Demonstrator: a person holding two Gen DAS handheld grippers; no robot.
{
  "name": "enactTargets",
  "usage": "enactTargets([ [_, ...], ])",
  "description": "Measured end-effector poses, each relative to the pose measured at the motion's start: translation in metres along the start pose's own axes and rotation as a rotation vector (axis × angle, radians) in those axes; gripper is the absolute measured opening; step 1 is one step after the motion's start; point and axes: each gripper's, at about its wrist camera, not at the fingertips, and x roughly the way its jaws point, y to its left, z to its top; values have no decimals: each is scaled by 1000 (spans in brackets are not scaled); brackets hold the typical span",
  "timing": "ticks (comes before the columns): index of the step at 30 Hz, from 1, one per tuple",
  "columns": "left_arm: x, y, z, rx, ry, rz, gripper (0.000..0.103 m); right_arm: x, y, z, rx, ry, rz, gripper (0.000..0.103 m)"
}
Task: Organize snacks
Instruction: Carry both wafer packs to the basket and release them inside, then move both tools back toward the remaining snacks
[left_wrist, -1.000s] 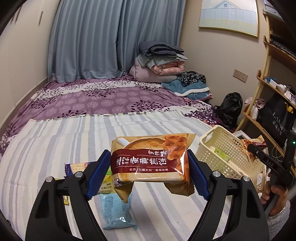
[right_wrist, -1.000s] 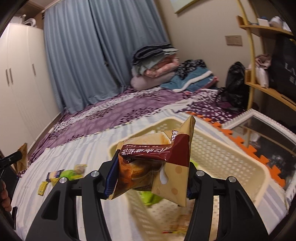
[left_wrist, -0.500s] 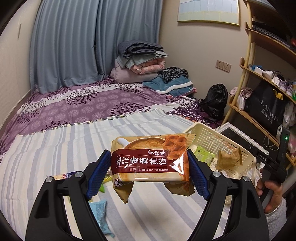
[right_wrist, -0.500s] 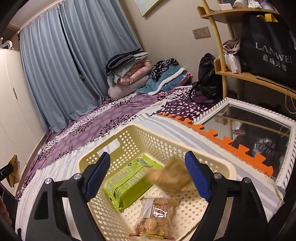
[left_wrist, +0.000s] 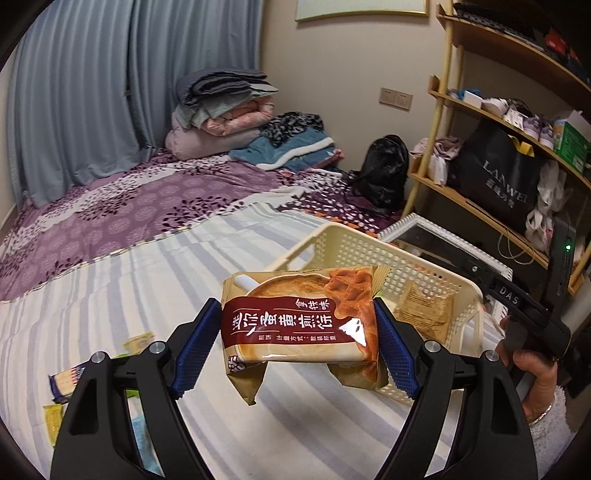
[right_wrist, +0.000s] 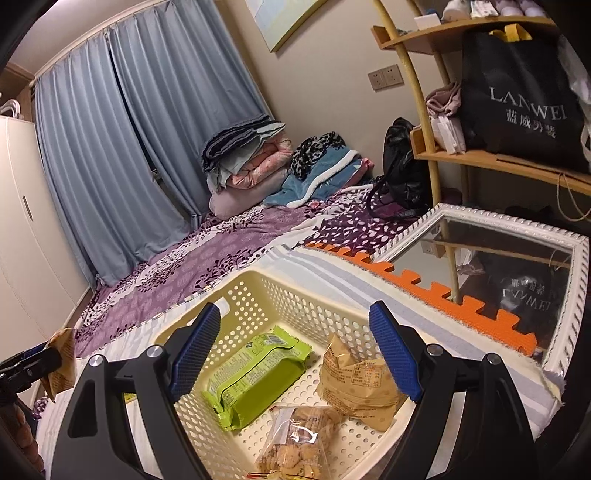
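My left gripper (left_wrist: 295, 349) is shut on a brown-and-tan waffle snack packet (left_wrist: 299, 325) and holds it in the air beside the cream perforated basket (left_wrist: 343, 243). My right gripper (right_wrist: 295, 354) is open and empty above the basket (right_wrist: 258, 284). Inside the basket lie a green packet (right_wrist: 255, 373), a tan packet (right_wrist: 354, 384) and a clear bag of cookies (right_wrist: 295, 446). The tan packet also shows in the left wrist view (left_wrist: 424, 310). The right gripper's body (left_wrist: 517, 306) shows at the basket's right side.
Several loose snack packets (left_wrist: 66, 380) lie on the striped bed sheet (left_wrist: 110, 295) at the left. A white-framed mirror (right_wrist: 498, 258) and orange foam mat (right_wrist: 424, 291) lie beyond the basket. Wooden shelves (left_wrist: 498, 122) stand at the right. Folded bedding (left_wrist: 221, 110) is stacked at the far end.
My right gripper opened and let its tan packet fall into the basket. My left gripper, holding the waffle packet, swung right toward the basket.
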Motion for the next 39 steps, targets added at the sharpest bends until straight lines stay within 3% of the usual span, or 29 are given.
enactTargets([
  [13, 50, -76, 5, 101, 37, -185, 83, -6, -16, 3, 25, -27, -42, 83],
  [16, 61, -88, 2, 118, 60, -230, 87, -5, -21, 2, 34, -21, -52, 83],
  [25, 63, -75, 0, 74, 57, -216, 89, -4, -27, 3, 55, -21, -68, 85],
  [39, 38, -31, 2, -18, 20, -141, 95, -10, 10, 1, 1, -26, -11, 91],
])
